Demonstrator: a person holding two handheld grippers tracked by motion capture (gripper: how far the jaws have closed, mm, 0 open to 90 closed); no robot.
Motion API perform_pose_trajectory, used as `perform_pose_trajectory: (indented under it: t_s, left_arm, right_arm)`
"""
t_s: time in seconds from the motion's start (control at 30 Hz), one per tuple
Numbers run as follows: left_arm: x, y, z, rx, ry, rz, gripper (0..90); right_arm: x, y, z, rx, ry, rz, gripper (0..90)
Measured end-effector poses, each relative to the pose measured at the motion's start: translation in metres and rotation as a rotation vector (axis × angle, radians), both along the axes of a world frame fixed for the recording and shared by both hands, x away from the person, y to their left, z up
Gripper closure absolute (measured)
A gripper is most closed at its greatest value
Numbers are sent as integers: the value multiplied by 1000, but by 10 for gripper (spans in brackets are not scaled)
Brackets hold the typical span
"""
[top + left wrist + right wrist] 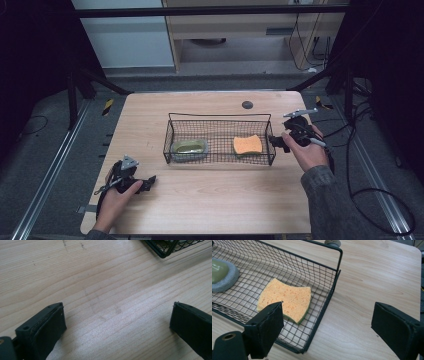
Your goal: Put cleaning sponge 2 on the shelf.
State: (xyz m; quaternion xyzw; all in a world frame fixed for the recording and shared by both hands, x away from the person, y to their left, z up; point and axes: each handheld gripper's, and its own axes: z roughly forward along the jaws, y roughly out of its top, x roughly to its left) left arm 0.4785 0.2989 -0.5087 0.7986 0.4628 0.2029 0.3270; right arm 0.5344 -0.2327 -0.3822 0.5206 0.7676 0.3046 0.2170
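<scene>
Both tongs are apart: right tongs (327, 327) just beside the basket (337, 277) near the sponge (287, 298), left tongs (117, 325) over bare bench (100, 277).

Left gripper (117, 322) jaws apart, bare table (100, 285), probably basket (170, 246) corner

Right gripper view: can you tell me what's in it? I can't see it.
An orange sponge lies flat in a black wire basket on a wooden table. The right gripper is wide open, its jaws either side of the basket's end wall. A green and grey thing lies farther back in the basket.
</scene>
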Motion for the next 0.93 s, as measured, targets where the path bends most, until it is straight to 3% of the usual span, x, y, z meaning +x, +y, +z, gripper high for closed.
perform_pose_trajectory:
  t_s: [0.23,0.4,0.43,0.6,0.67,0.7,0.93]
  left_arm:
    - [0,0,0,0,0,0,0]
    - [0,0,0,0,0,0,0]
    - [0,0,0,0,0,0,0]
    - [0,0,0,0,0,0,0]
    - [0,0,0,0,0,0,0]
    - [0,0,0,0,0,-1,0]
    - [1,0,0,0,-1,-2,0]
  right_arm:
    - [-17,-22,-17,14,-21,-38,113]
    - [-32,-41,-54,-1,-40,-96,107]
    - [-32,-41,-54,-1,-40,-96,107]
    - [-38,-49,-101,5,-16,-117,103]
    - [-38,-49,-106,2,-17,-119,103]
    - [-38,-49,-117,0,-15,-131,102]
    - [-38,-46,-129,24,-44,-138,68]
